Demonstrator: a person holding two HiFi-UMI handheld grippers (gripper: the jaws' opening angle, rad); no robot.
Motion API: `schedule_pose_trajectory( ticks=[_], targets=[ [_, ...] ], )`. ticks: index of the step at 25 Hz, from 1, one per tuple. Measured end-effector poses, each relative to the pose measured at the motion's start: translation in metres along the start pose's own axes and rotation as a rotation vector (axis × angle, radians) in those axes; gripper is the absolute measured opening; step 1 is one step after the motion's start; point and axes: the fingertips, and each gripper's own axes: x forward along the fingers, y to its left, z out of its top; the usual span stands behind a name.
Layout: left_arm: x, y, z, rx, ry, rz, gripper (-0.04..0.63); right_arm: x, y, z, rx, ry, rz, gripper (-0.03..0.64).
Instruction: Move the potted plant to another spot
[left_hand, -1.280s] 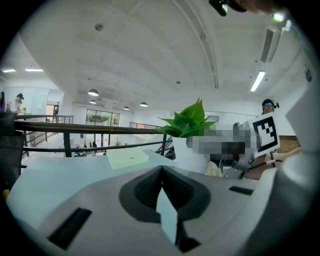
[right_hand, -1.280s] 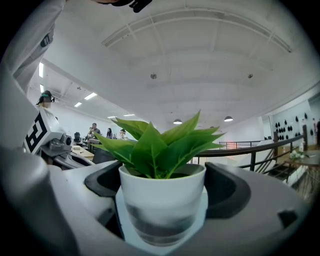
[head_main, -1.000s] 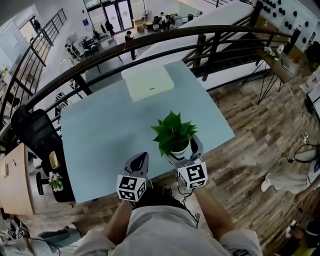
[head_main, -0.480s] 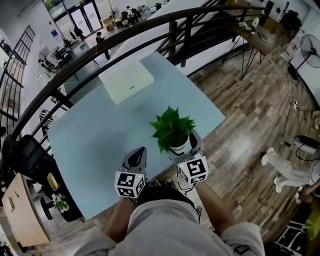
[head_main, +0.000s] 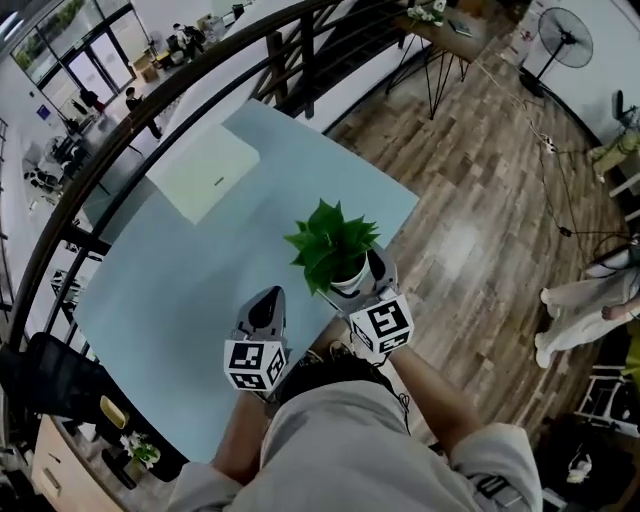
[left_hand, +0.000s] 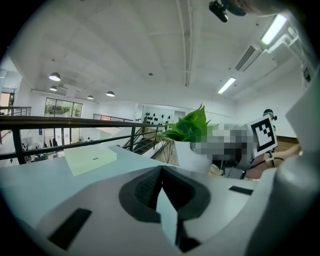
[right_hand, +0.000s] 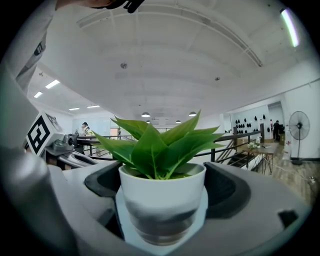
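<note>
The potted plant (head_main: 328, 243) has broad green leaves and stands in a white pot (head_main: 347, 287) over the near right edge of the light blue table (head_main: 190, 270). My right gripper (head_main: 354, 279) is shut on the pot, with one jaw on each side. In the right gripper view the pot (right_hand: 162, 200) fills the gap between the jaws and stands upright. My left gripper (head_main: 264, 310) hovers to the left of the plant, shut and holding nothing. In the left gripper view its jaws meet (left_hand: 161, 192), and the plant (left_hand: 191, 129) shows to the right. I cannot tell whether the pot touches the table.
A flat pale box (head_main: 205, 172) lies at the table's far side. A dark railing (head_main: 130, 125) runs behind the table. Wooden floor (head_main: 470, 220) lies to the right, with a standing fan (head_main: 566, 27) and a person (head_main: 590, 300) farther off. A black chair (head_main: 45, 380) stands at the left.
The head view has swung, so the table now lies turned and shifted left. The plant stays in my right gripper, now at the table's near right edge. The left gripper stays shut beside it.
</note>
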Motion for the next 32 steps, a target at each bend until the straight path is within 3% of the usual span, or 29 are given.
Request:
schedule_pose_trajectory(
  ticks=[8,14,23,32],
  targets=[
    [0.009,0.003,-0.008,-0.007,0.021,-0.06,0.012,-0.005,-0.002,-0.012,0.004,0.037,-0.053,0.511],
    [0.016,0.005,-0.022,-0.02,0.051,-0.061,0.012,0.002,-0.007,-0.022,0.018,0.054,-0.049,0.511],
    [0.034,0.006,-0.043,-0.05,0.083,0.013,0.012,0.019,-0.02,-0.041,-0.013,0.071,0.028,0.511],
    [0.083,0.044,-0.039,-0.116,0.116,0.125,0.012,0.092,-0.053,-0.049,-0.019,0.108,0.143,0.511]
  ],
)
